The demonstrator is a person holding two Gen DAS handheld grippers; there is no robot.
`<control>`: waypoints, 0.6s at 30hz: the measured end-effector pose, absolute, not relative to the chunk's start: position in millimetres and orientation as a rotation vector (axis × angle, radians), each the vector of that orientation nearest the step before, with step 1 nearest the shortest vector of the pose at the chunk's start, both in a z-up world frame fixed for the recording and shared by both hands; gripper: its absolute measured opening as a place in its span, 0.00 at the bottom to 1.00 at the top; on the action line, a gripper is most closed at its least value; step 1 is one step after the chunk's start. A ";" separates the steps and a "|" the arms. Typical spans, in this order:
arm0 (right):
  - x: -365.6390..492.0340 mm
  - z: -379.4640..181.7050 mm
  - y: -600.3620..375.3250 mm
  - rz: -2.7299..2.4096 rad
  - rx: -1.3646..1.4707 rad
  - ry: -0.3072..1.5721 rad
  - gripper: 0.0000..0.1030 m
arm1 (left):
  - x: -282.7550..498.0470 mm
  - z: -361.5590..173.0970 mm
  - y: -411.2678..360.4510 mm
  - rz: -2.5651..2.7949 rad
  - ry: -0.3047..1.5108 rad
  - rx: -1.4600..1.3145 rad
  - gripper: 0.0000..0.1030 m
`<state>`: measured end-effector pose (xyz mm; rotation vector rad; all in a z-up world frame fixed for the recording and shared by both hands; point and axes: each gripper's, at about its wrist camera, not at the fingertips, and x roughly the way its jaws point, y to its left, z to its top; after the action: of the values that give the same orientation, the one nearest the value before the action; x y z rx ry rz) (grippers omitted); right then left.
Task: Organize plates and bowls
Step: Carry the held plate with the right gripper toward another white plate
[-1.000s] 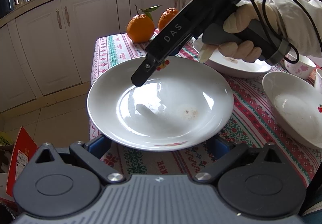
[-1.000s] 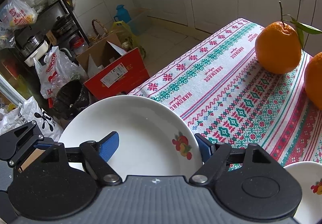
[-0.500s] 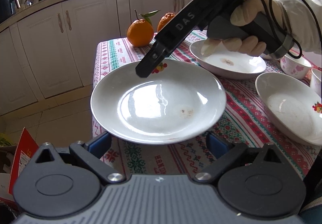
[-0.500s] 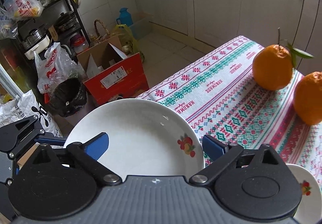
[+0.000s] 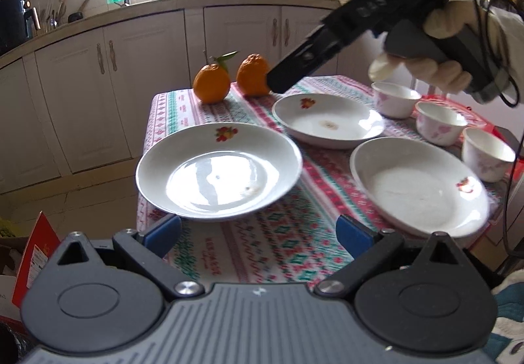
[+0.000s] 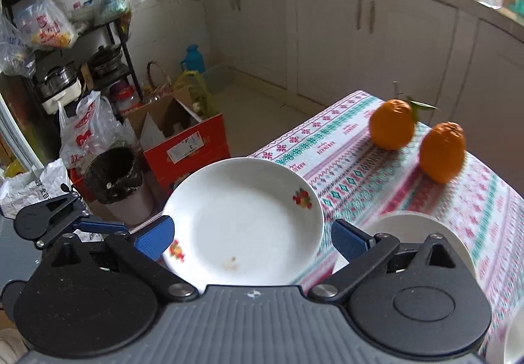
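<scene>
Three white plates with fruit prints lie on the patterned tablecloth: a near-left plate (image 5: 217, 172) at the table's left edge, a far plate (image 5: 327, 125) and a right plate (image 5: 419, 187). Three small white bowls (image 5: 440, 123) stand at the far right. My left gripper (image 5: 258, 233) is open and empty, just short of the near-left plate. My right gripper (image 6: 252, 238) is open and empty above that plate (image 6: 242, 221); in the left wrist view it (image 5: 360, 23) hangs high over the far plate. The left gripper's finger (image 6: 95, 226) shows in the right wrist view.
Two oranges (image 5: 229, 81) sit at the table's far left corner, also in the right wrist view (image 6: 416, 141). Off the left table edge are a red cardboard box (image 6: 186, 148), a bin (image 6: 114, 171) and bags. Kitchen cabinets (image 5: 98, 85) stand beyond.
Both grippers have pulled back and up from the near-left plate. The right gripper rose from just over its rim to high above the far plate. The plate stays put.
</scene>
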<state>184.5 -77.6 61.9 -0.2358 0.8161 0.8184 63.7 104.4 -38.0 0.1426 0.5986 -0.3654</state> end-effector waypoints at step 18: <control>64.2 37.7 -179.8 0.529 -0.109 0.800 1.00 | 14.9 -43.1 56.8 -0.438 0.584 0.143 0.97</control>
<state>64.2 -179.8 37.7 -0.1091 0.7997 0.5287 14.9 56.8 -43.1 0.1434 0.5840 -0.4385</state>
